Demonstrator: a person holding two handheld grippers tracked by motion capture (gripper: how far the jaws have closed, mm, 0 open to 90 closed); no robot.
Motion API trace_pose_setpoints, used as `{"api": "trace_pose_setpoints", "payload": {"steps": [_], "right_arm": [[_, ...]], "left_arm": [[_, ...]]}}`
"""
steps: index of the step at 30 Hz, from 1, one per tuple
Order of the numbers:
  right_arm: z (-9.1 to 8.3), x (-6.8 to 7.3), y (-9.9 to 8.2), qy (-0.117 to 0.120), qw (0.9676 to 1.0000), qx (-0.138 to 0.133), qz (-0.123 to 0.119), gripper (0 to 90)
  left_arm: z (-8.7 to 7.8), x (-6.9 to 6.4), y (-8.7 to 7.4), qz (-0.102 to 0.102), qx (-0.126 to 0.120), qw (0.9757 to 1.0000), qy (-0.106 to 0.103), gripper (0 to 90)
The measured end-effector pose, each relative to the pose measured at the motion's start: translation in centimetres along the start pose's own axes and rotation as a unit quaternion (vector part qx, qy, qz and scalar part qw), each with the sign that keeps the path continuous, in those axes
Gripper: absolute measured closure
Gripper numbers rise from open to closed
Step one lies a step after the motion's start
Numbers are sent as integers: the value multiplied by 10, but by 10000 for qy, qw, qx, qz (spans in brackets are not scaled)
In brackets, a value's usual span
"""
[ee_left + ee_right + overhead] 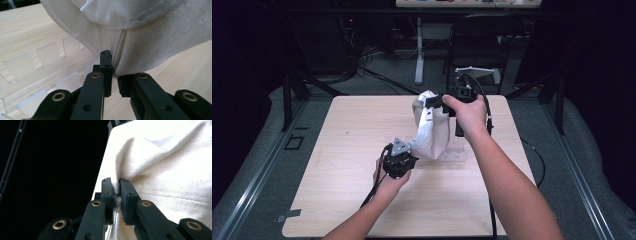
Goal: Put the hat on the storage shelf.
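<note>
Black jaws of the left gripper pinch the lower seam of the white cloth bag, near the table's middle. Right gripper pinches the bag's top edge, higher and farther off. Bag hangs stretched between them, long axis slanting up and away. A clear plastic rack lies just beside it.
</note>
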State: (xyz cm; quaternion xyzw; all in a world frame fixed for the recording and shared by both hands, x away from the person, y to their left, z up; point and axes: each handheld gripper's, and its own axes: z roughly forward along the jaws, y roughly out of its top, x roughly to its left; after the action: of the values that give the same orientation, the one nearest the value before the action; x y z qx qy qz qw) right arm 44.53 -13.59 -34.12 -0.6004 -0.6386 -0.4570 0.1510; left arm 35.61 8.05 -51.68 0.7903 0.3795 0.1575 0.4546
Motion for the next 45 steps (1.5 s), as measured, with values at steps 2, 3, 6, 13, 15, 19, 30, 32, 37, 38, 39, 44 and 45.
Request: {"api": "trace_pose_setpoints", "payload": {"steps": [2, 3, 6, 13, 15, 19, 30, 32, 37, 38, 39, 44, 45], "right_arm": [[1, -1, 0, 6, 10000, -3, -11, 827], [1, -1, 0, 6, 10000, -3, -11, 827], [4, -8, -3, 2, 10000, 29, 47, 827], [5, -18, -6, -176, 9998, 40, 76, 828], [5, -22, -7, -109, 9998, 11, 135, 827], [4, -23, -8, -114, 9998, -32, 173, 827], [3, -22, -9, -123, 9998, -25, 156, 828], [3, -23, -9, -126, 9998, -30, 145, 827], [1, -25, -9, -112, 9997, -64, 190, 826], [1, -25, -9, -114, 9997, -76, 198, 825], [0, -25, -9, -126, 9997, -69, 188, 823], [-3, -26, -10, -128, 9997, -101, 156, 798], [-4, -26, -10, -121, 9998, -106, 154, 794]], "left_arm": [[2, 0, -1, -25, 29, 10000, 13, 843], [2, 0, -1, -25, 29, 10000, 13, 844], [3, 0, -4, -112, 88, 9999, 28, 844], [12, 0, -9, -101, 304, 9995, 54, 845], [11, -1, -9, -70, 324, 9994, 80, 844], [11, 0, -10, -127, 289, 9995, 53, 834], [11, 2, -10, -146, 267, 9995, -9, 808], [11, 3, -10, -154, 262, 9995, -15, 804], [10, 2, -10, -144, 294, 9995, -11, 782], [10, 1, -10, -143, 299, 9995, 5, 769], [9, 1, -10, -131, 291, 9995, 6, 754], [7, -2, -10, -98, 264, 9996, -12, 714], [6, -2, -9, -64, 306, 9995, -29, 708]]}}
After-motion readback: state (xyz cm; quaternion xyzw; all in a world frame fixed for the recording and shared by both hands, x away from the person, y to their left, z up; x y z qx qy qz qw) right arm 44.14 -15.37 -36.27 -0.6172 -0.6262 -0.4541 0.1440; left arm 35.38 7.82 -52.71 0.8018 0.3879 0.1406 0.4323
